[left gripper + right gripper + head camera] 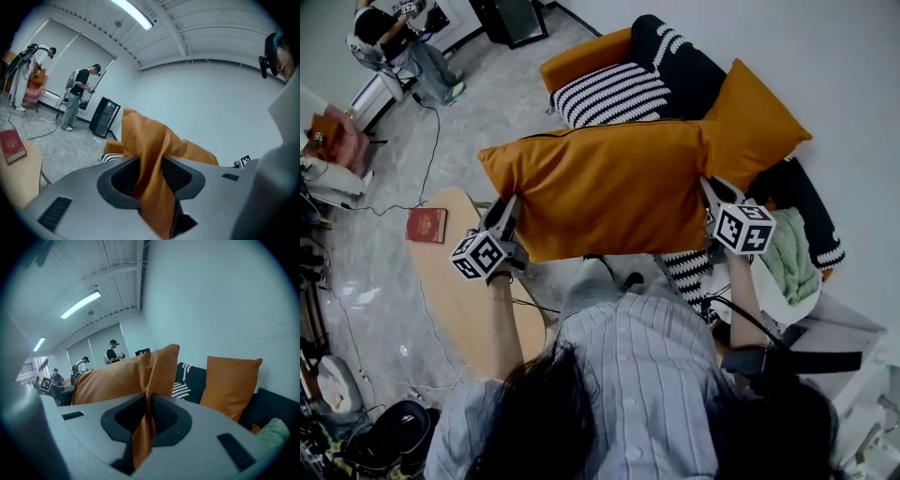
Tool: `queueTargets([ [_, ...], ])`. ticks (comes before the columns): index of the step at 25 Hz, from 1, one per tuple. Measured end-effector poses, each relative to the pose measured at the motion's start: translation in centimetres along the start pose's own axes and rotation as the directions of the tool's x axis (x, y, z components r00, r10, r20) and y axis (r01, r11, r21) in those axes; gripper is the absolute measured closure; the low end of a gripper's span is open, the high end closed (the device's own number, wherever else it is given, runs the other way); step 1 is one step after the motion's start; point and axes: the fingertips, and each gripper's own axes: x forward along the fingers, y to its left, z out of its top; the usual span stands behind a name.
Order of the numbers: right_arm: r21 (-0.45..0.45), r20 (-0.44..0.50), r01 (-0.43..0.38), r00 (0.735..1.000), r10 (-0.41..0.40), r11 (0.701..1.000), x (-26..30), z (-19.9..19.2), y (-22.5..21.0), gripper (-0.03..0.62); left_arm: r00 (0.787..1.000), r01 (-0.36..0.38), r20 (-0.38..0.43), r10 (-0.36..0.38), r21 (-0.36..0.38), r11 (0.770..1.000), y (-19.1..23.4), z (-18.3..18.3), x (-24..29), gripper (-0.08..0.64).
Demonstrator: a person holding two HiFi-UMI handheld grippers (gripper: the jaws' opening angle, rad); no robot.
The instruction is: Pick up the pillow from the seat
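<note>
In front of the sofa, the left hand-held gripper (152, 176) pinches a thick fold of fabric at one end of the orange pillow (600, 183). The right hand-held gripper (147, 416) is clamped almost flat on the thin corner of the cover at the other end. The pillow hangs stretched between the two, in the air before the person's chest. It is clear of the sofa (581, 58), where a second orange pillow (759, 122) and a striped cushion (614, 94) rest. A red book (427, 225) lies on the wooden surface (478, 300) at left. The pick-up looks essentially done. What seems left is only a firm hold, since both grips are on loose fabric that could slip.
</note>
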Motion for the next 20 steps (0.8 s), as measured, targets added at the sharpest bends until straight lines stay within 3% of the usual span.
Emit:
queueTargets([
  [20, 0.002, -0.006, 0.041, 0.999, -0.041, 0.999, 1.2, 0.6, -0.8, 0.546, 0.999, 0.025, -0.033, -0.025, -0.002, 1.0, 0.5, 0.4, 2.0, 0.396],
])
